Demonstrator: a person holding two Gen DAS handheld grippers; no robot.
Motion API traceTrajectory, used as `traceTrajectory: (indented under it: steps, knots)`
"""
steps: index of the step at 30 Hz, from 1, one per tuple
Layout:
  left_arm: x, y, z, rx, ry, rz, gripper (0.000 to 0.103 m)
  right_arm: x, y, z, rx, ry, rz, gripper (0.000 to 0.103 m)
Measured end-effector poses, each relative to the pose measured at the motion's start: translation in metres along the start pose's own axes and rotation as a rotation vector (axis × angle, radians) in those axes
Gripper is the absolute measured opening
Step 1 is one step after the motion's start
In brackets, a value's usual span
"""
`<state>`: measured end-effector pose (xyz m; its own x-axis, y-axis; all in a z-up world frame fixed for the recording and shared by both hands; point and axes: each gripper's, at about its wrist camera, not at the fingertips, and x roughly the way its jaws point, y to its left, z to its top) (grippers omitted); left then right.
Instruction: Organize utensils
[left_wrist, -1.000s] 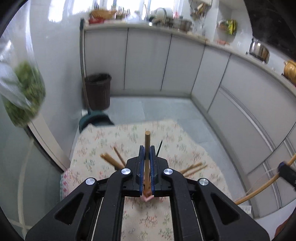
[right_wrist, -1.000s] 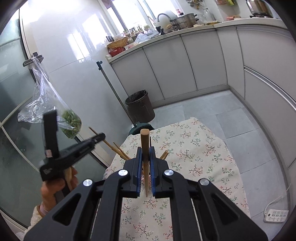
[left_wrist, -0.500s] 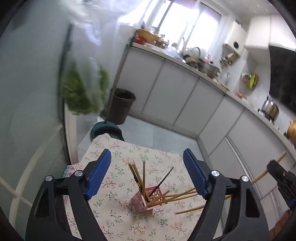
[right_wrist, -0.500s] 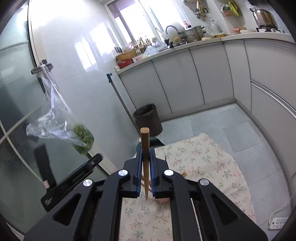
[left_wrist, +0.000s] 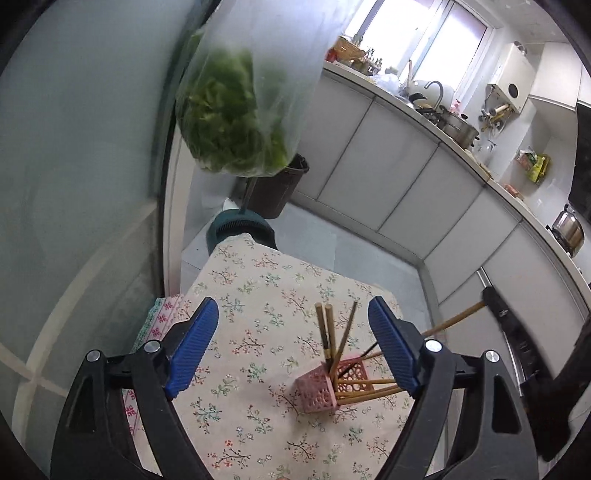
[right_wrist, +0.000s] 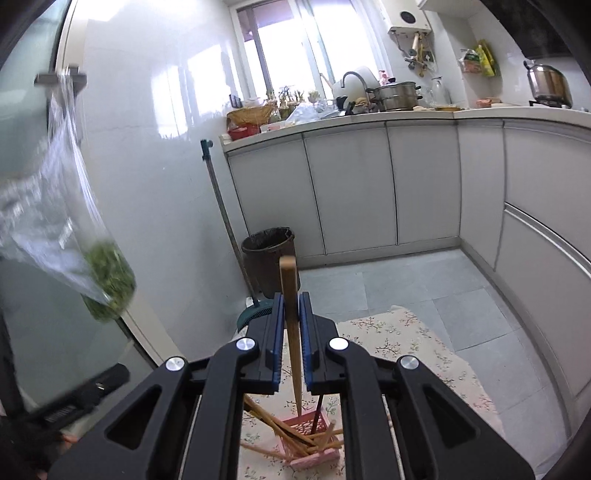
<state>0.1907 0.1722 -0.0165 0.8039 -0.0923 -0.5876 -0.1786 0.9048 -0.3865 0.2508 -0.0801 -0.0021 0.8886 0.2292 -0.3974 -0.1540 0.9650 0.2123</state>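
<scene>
Between the clenched blue pads of the right gripper (right_wrist: 291, 332) a wooden chopstick (right_wrist: 290, 314) is pinched, tip down over the pink holder (right_wrist: 314, 439) at 6 o'clock. Wide apart and empty, the left gripper (left_wrist: 295, 347) is held above the floral tablecloth (left_wrist: 258, 295) — the holder, with several chopsticks leaning in it, is seen at 5 o'clock; a bag of greens (left_wrist: 236, 114) hangs at 11.

Around me: a clear plastic bag of green leaves (left_wrist: 236, 122) hanging by the glass door, a dark waste bin (right_wrist: 269, 258) against the white cabinets (right_wrist: 351, 192). On my counter: stacked steel pots (right_wrist: 397, 96), a faucet (right_wrist: 351, 78), a wicker basket (right_wrist: 251, 116).
</scene>
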Motion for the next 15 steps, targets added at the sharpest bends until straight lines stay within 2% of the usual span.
traceTrajectory:
  steps: [2,4,6,8,11,15]
  knots:
    - [-0.006,0.003,0.002,0.011,-0.034,0.020,0.080,0.010,-0.002,-0.012,-0.002,0.002,0.004,0.012]
    - [-0.015,0.004,0.003,0.011,-0.073,0.041,0.087,0.011,-0.004,-0.019,0.003,0.015,0.013,0.020]
    - [-0.025,0.002,0.004,0.039,-0.115,0.075,0.094,0.004,-0.005,-0.020,0.002,0.009,0.010,0.021]
    - [-0.032,-0.008,0.002,0.084,-0.147,0.139,0.095,-0.013,-0.007,-0.016,0.004,-0.011,0.008,0.021]
    - [-0.048,-0.026,-0.004,0.146,-0.224,0.228,0.096,-0.041,-0.012,-0.015,0.020,-0.040,-0.028,0.036]
    - [-0.067,-0.051,-0.017,0.185,-0.288,0.234,0.096,-0.079,-0.026,-0.014,0.028,-0.062,-0.123,0.059]
